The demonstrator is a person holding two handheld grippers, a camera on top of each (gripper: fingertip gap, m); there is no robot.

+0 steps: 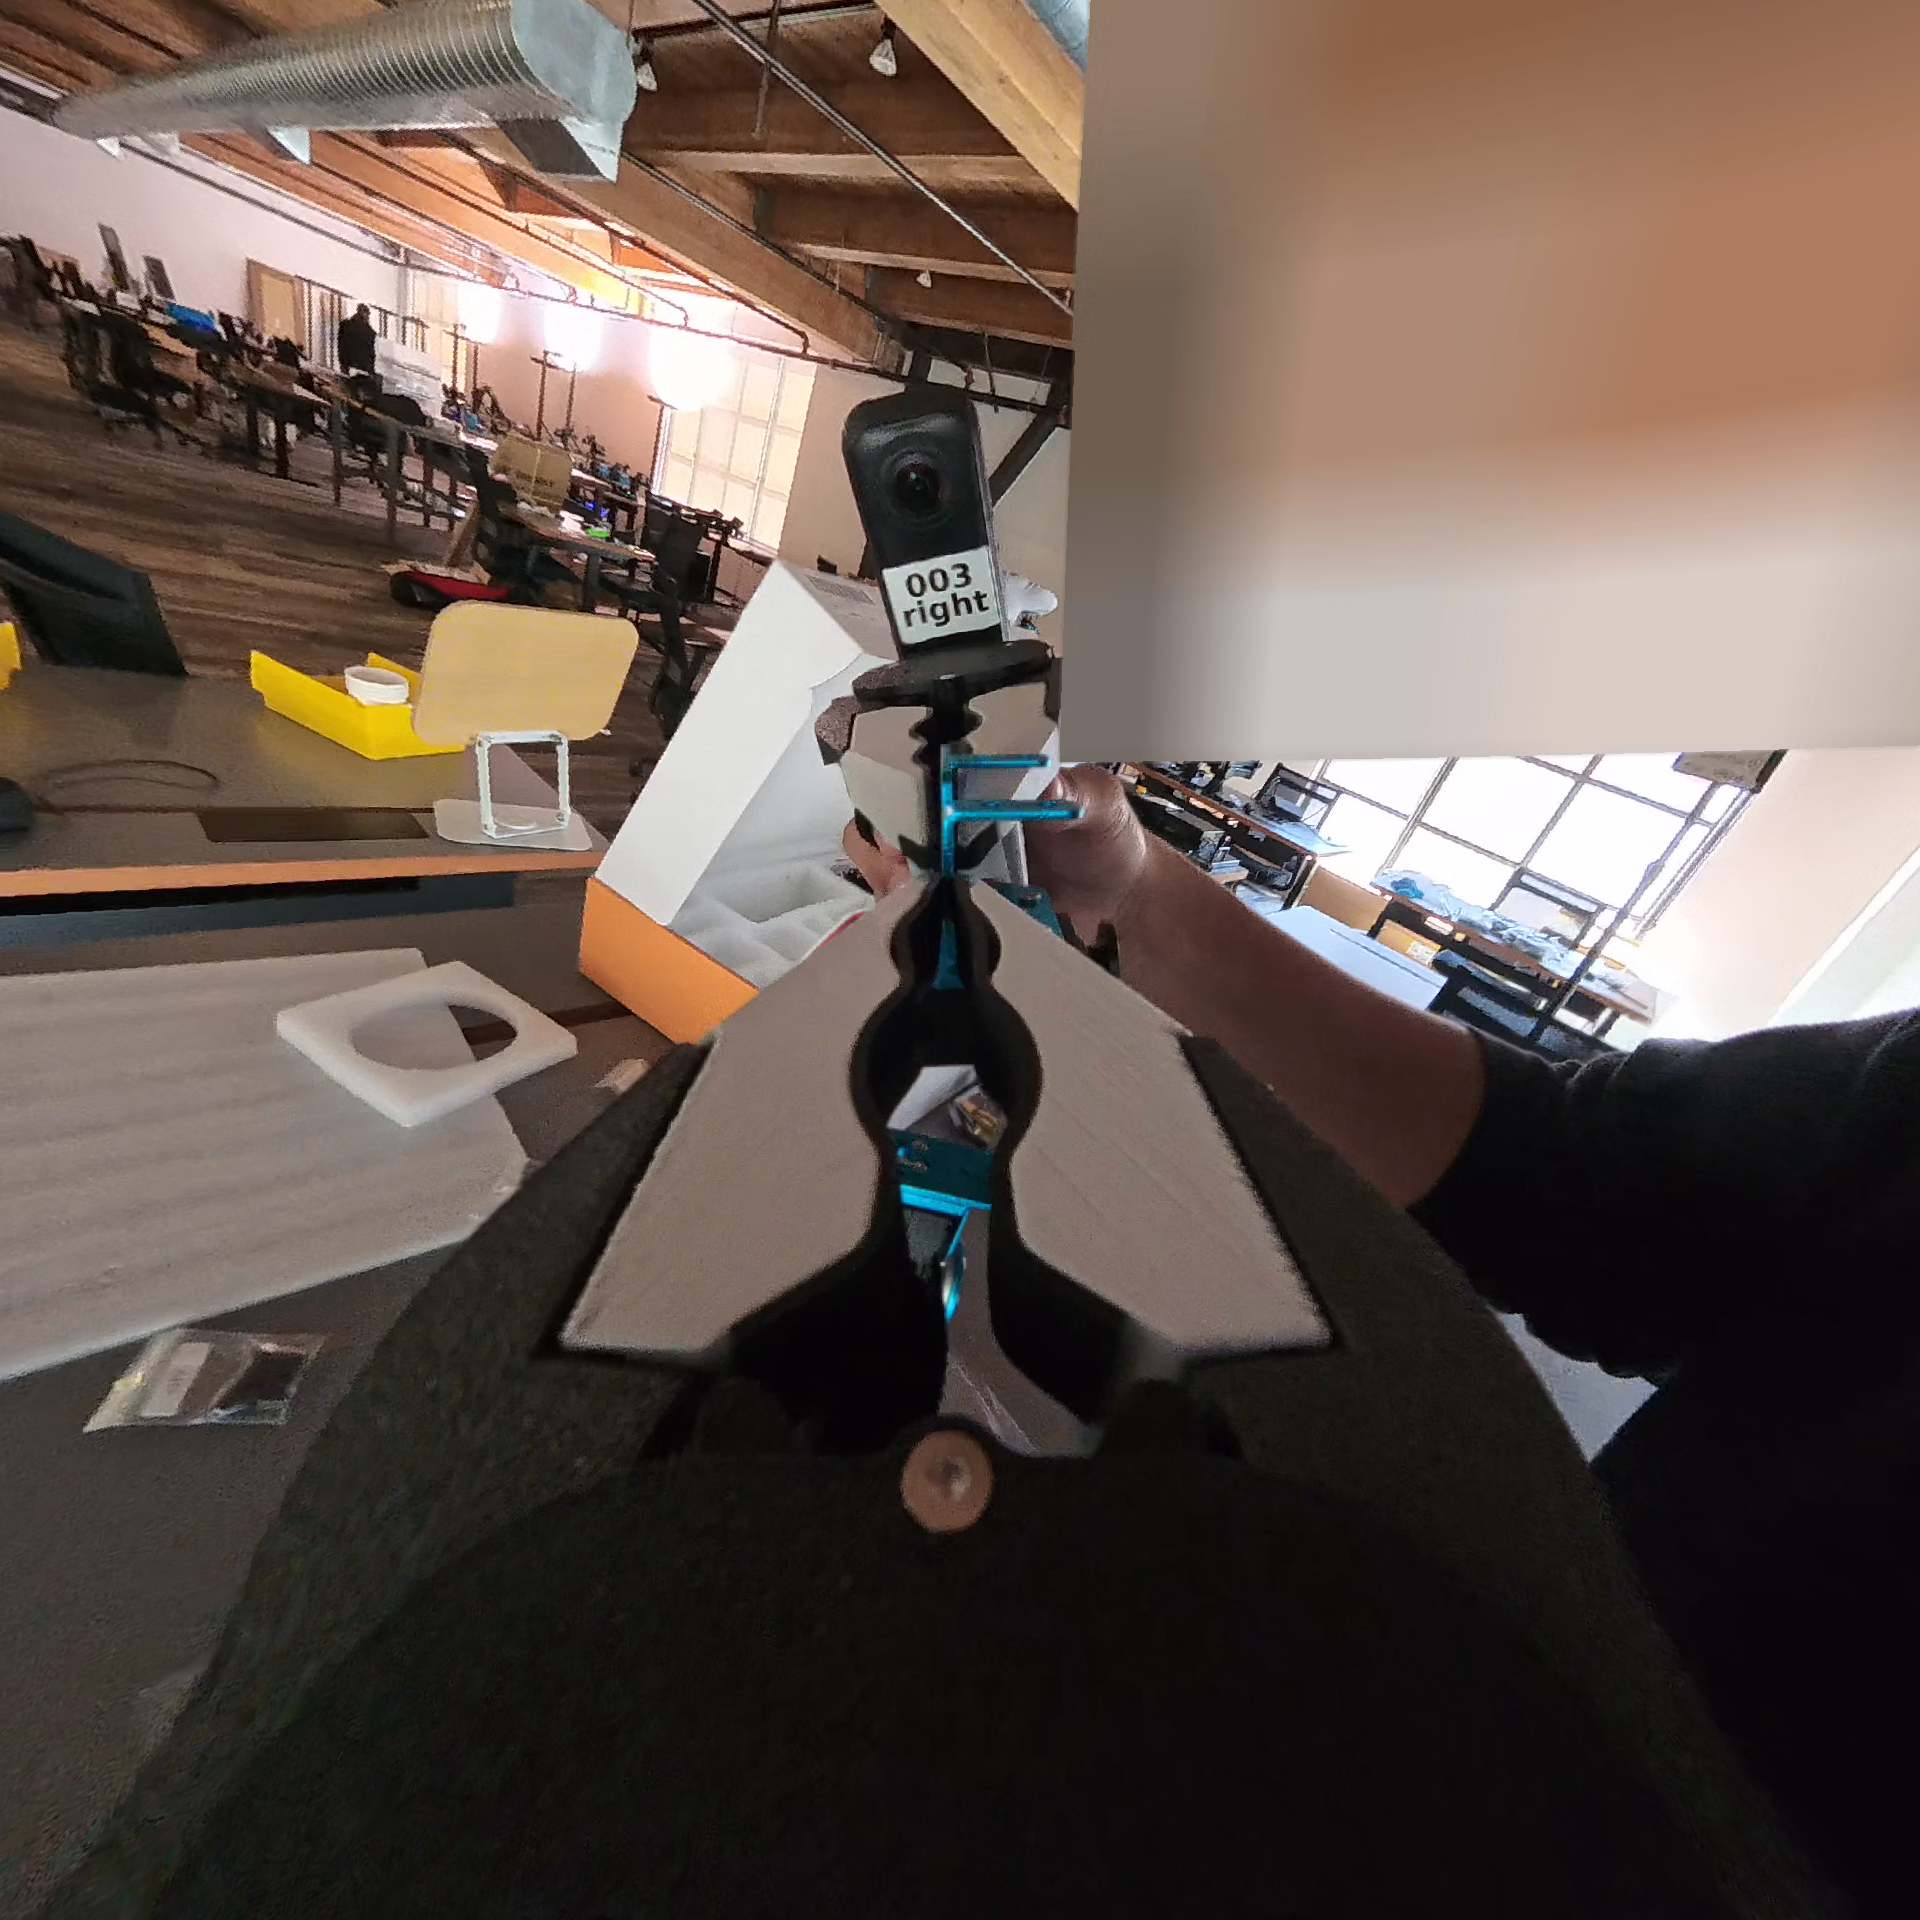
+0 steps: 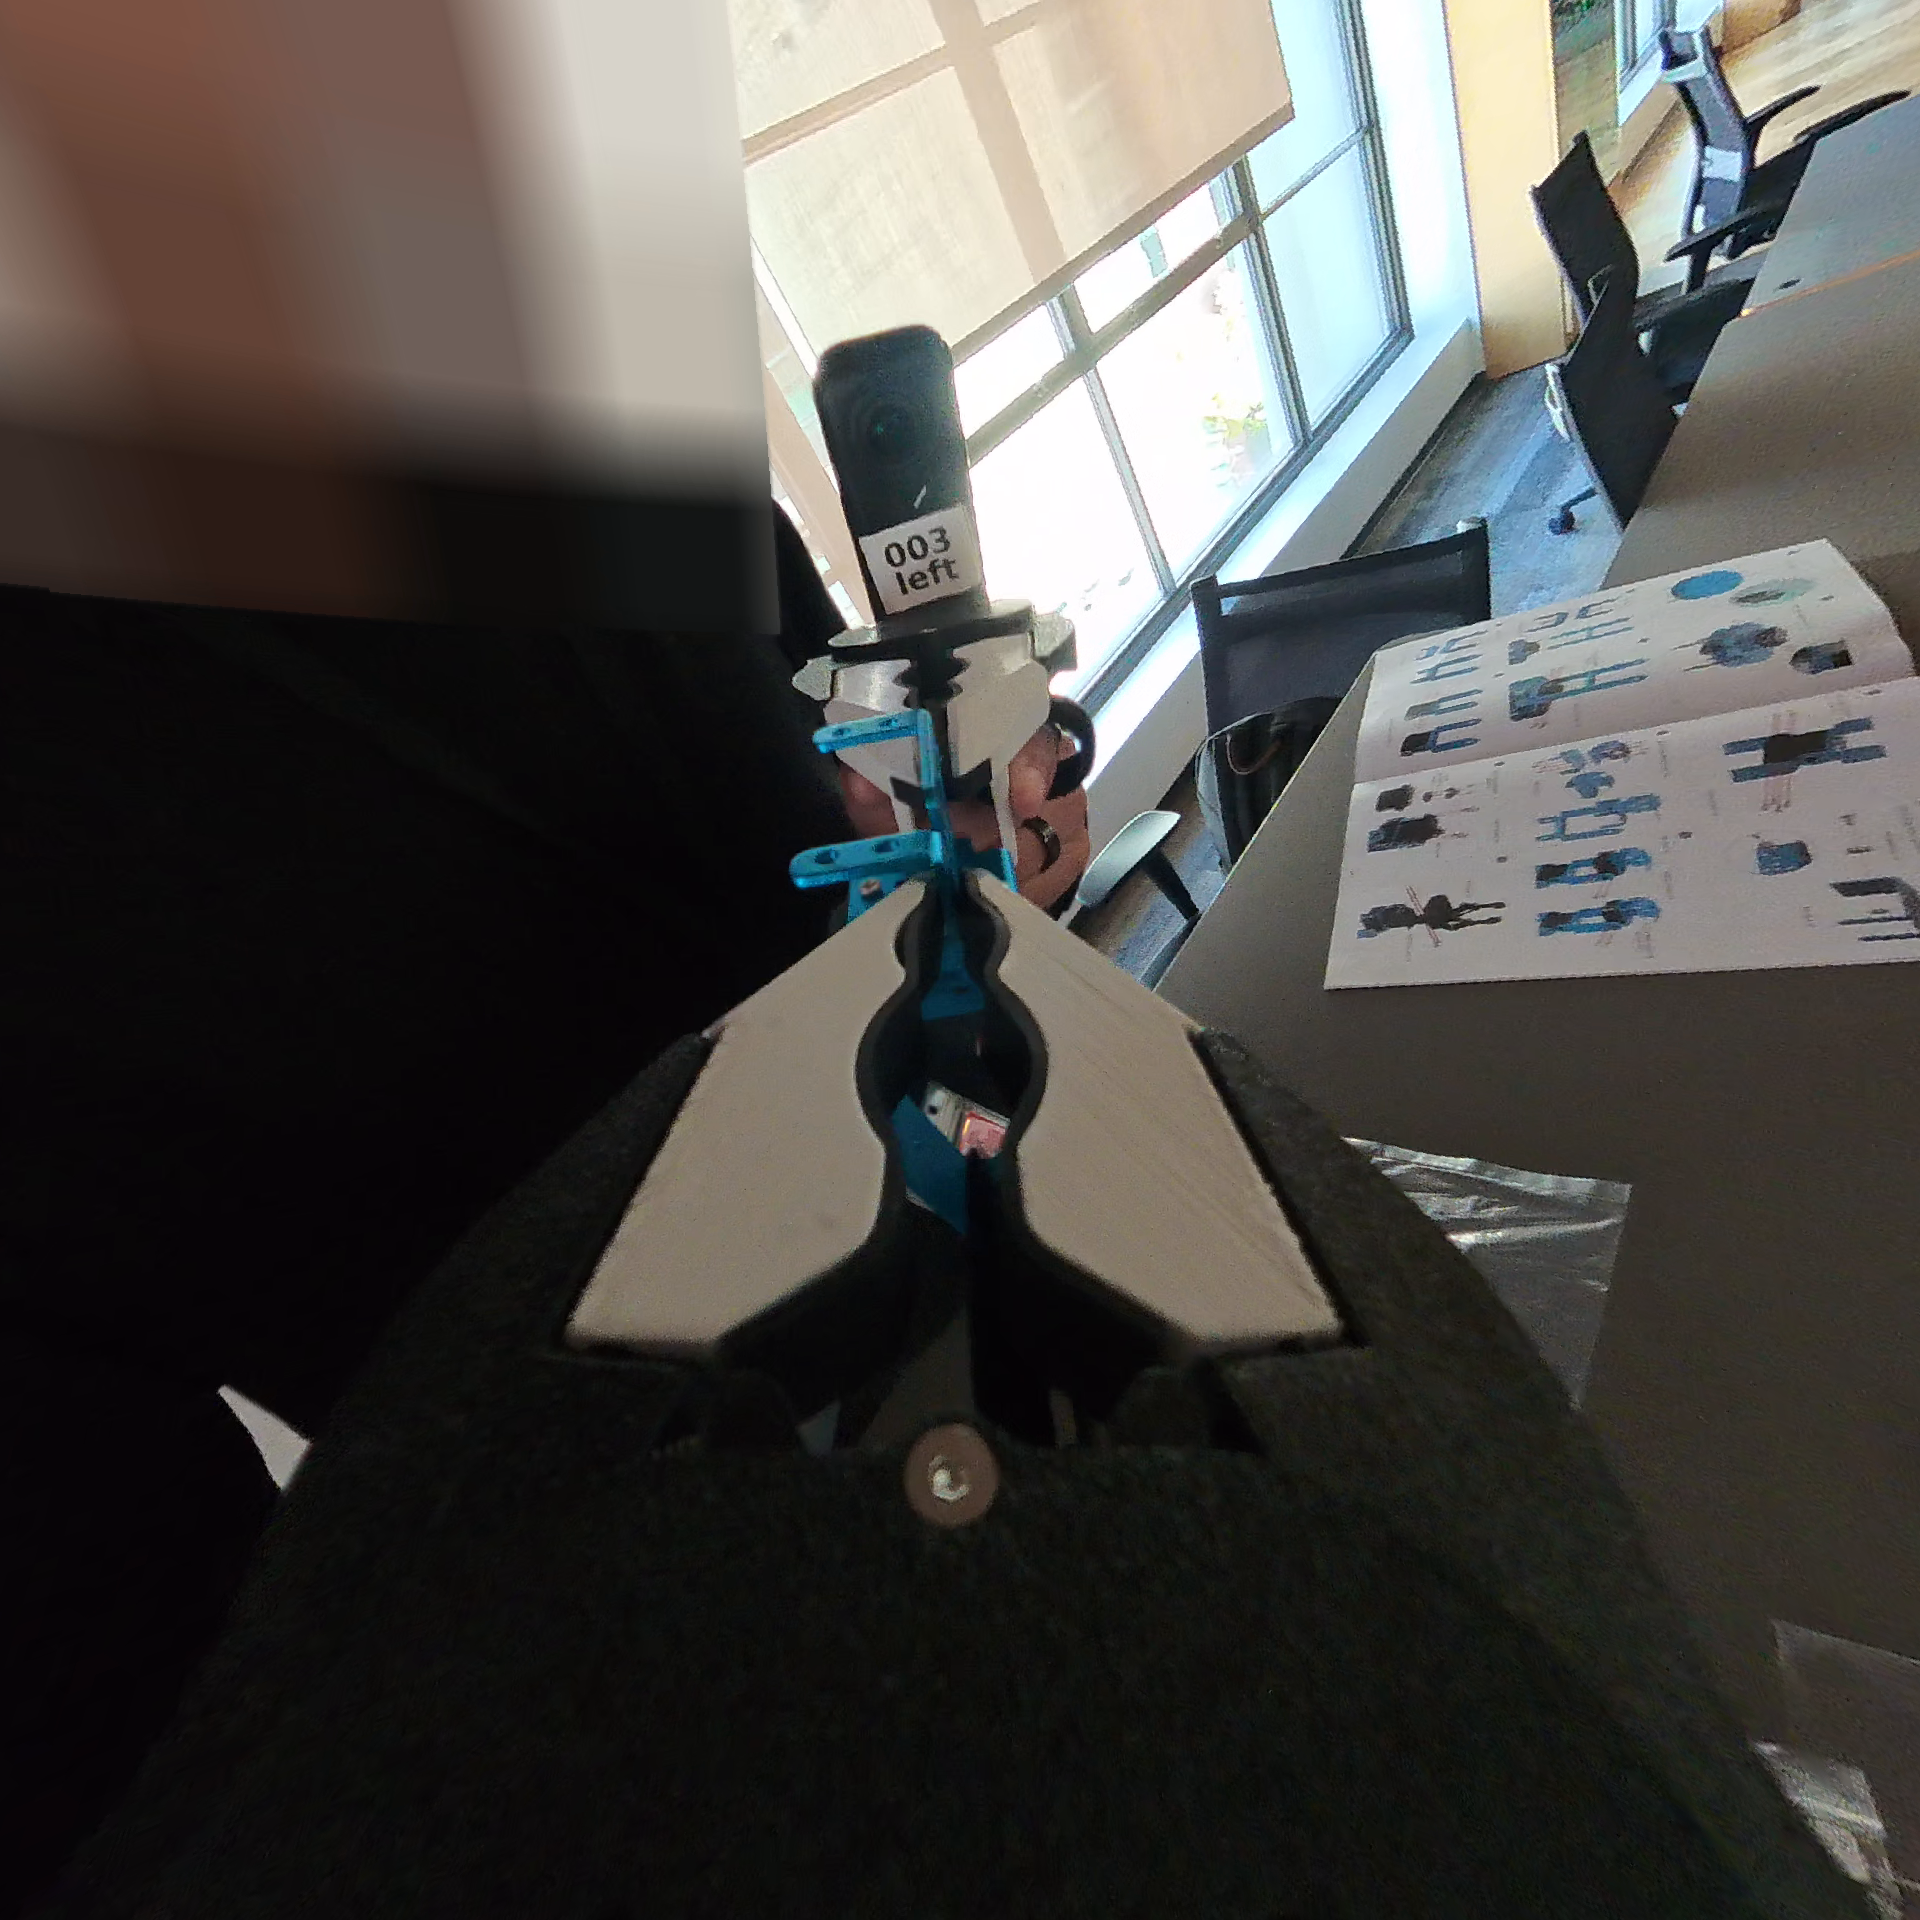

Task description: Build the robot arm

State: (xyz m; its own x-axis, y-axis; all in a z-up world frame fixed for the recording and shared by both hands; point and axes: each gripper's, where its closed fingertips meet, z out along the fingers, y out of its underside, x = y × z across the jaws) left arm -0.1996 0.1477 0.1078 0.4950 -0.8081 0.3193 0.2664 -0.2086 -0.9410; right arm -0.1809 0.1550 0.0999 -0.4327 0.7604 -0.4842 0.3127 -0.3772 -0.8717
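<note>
The left tool [image 1: 943, 883] and the right tool [image 2: 943, 883] face each other tip to tip, raised above the tabletop [image 1: 125, 1538]. Each is closed down on the same blue metal bracket assembly [image 1: 951, 831], a thin upright plate with short arms sticking out sideways. The left tool's fingers [image 1: 790, 1122] pinch the plate's near edge, and more blue metal shows through the gap between them. In the right wrist view the bracket assembly [image 2: 925, 810] stands between the two tools, its arms pointing to the left of the picture, and the right tool's fingers [image 2: 1122, 1122] are pressed onto its lower edge.

A hand [image 1: 1091, 842] with a dark sleeve grips the right tool behind its labelled camera [image 1: 920, 520]. In the other view a hand [image 2: 1039, 821] wearing a dark ring holds the left tool.

On the tabletop lie a white foam square with a round hole [image 1: 426, 1039], a small clear packet [image 1: 203, 1377], a yellow tray [image 1: 332, 707] and an open white box with an orange base [image 1: 717, 790]. An open instruction booklet [image 2: 1621, 769] and clear plastic bags [image 2: 1507, 1216] lie to the right.
</note>
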